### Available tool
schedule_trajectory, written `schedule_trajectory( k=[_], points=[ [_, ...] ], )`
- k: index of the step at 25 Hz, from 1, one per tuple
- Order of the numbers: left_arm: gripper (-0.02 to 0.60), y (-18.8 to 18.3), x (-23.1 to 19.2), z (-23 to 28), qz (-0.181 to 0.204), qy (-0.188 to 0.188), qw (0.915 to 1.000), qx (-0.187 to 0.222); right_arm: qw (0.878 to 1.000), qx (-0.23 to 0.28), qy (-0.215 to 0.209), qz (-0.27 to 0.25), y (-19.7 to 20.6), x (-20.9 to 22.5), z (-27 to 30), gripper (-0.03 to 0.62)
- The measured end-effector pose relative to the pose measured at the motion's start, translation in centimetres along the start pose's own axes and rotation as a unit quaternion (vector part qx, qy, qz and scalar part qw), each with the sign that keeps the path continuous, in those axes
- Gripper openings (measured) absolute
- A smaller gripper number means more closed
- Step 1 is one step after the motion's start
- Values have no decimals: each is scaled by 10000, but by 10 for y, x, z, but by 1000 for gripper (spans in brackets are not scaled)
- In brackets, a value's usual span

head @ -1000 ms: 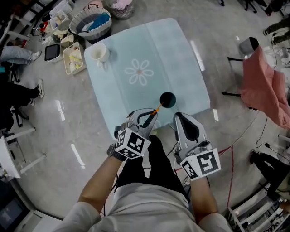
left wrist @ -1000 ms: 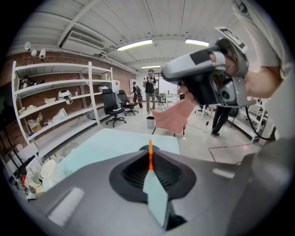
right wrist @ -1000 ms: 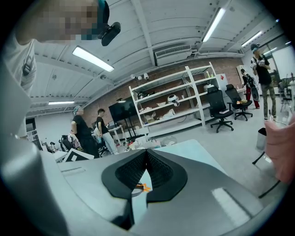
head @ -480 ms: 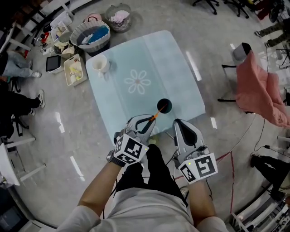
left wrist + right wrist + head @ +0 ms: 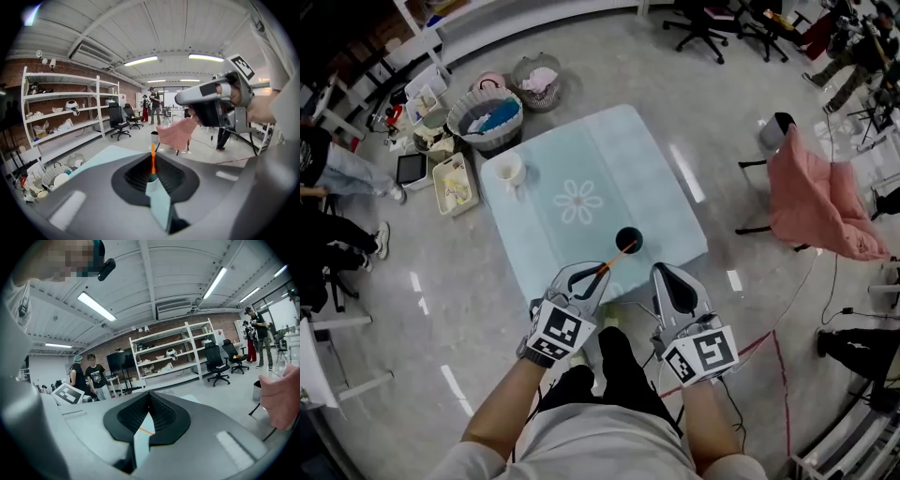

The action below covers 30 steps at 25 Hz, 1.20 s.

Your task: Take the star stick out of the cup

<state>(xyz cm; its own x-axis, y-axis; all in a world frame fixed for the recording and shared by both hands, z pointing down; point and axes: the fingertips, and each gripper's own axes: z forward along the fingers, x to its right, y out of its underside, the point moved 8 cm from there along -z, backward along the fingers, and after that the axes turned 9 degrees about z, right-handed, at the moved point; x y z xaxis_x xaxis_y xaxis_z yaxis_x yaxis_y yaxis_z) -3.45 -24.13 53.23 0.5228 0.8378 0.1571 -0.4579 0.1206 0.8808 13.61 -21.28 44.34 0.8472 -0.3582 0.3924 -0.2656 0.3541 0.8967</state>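
A black cup (image 5: 627, 240) stands near the front edge of the pale blue table (image 5: 647, 178). An orange stick (image 5: 617, 256) slants from the cup's near rim down to my left gripper (image 5: 602, 269), which is shut on its lower end. I cannot tell whether the stick's far tip is still inside the cup, and no star shows. In the left gripper view the orange stick (image 5: 153, 161) juts straight out between the closed jaws. My right gripper (image 5: 662, 273) hangs beside the left, just off the table's front edge, shut with nothing held.
A white mug (image 5: 507, 171) sits at the table's far left corner. Baskets (image 5: 492, 117) and trays (image 5: 455, 183) crowd the floor beyond it. A chair draped in pink cloth (image 5: 820, 202) stands to the right, with a grey bin (image 5: 773, 129) behind it. People stand at the left.
The table and cup have shrunk and slid up in the head view as the view drew back. My left gripper keeps its hold on the stick; both grippers stay by the front edge.
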Motion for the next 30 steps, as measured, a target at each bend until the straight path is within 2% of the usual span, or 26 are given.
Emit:
schedule_trajectory(
  k=[16,30],
  points=[
    [25,-42,1,-78,-331,-217,9966,720,9986,448,111,-268,-16,-49,-36,11],
    [25,-85,11,-143,-322,-441,9897,1320,9949,787,107,-617,-40,-91,-68,11]
  ],
)
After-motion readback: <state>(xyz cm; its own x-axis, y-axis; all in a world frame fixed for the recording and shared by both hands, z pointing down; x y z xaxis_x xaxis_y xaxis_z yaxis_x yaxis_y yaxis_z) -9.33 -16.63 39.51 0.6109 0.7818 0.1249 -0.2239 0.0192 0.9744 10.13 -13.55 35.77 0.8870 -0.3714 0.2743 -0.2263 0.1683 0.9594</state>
